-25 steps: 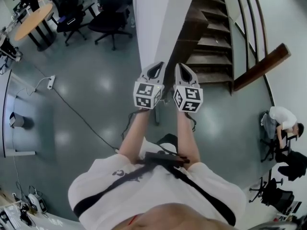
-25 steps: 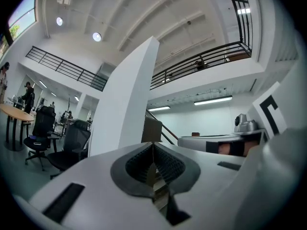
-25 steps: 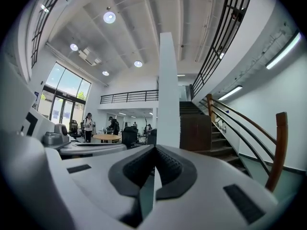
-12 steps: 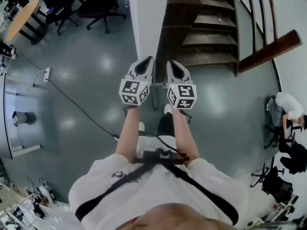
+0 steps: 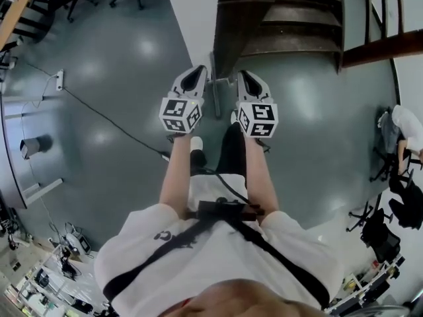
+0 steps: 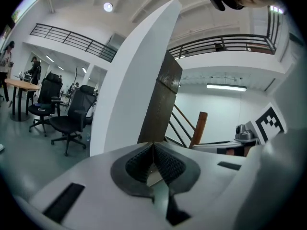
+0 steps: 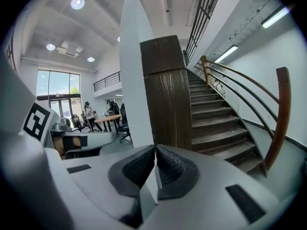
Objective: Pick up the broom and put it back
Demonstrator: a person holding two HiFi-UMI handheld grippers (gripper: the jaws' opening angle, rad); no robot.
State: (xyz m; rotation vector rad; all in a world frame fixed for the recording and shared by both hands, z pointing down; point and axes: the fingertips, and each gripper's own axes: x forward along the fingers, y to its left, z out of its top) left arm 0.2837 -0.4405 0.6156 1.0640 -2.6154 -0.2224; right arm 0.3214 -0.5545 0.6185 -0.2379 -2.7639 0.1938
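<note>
My left gripper (image 5: 195,73) and right gripper (image 5: 246,76) are held side by side in front of me, pointing at the foot of a dark wooden stair wall (image 5: 241,18). Both are shut with nothing between the pads, as the left gripper view (image 6: 153,145) and the right gripper view (image 7: 155,147) show. A slim grey bar (image 5: 216,101) lies on the floor between the two grippers in the head view. I cannot tell whether it is the broom. Neither gripper view shows a broom.
A white column (image 5: 192,12) stands left of the wooden stairs (image 7: 216,128). A black cable (image 5: 99,114) runs across the grey floor from a power strip (image 5: 59,79). Office chairs (image 6: 72,119) and a table are at the far left. A seated person (image 5: 404,127) is at the right.
Both grippers have sunk lower and stayed shut. I have come closer to the stair foot, and the grey bar now lies between the grippers instead of below them in the picture.
</note>
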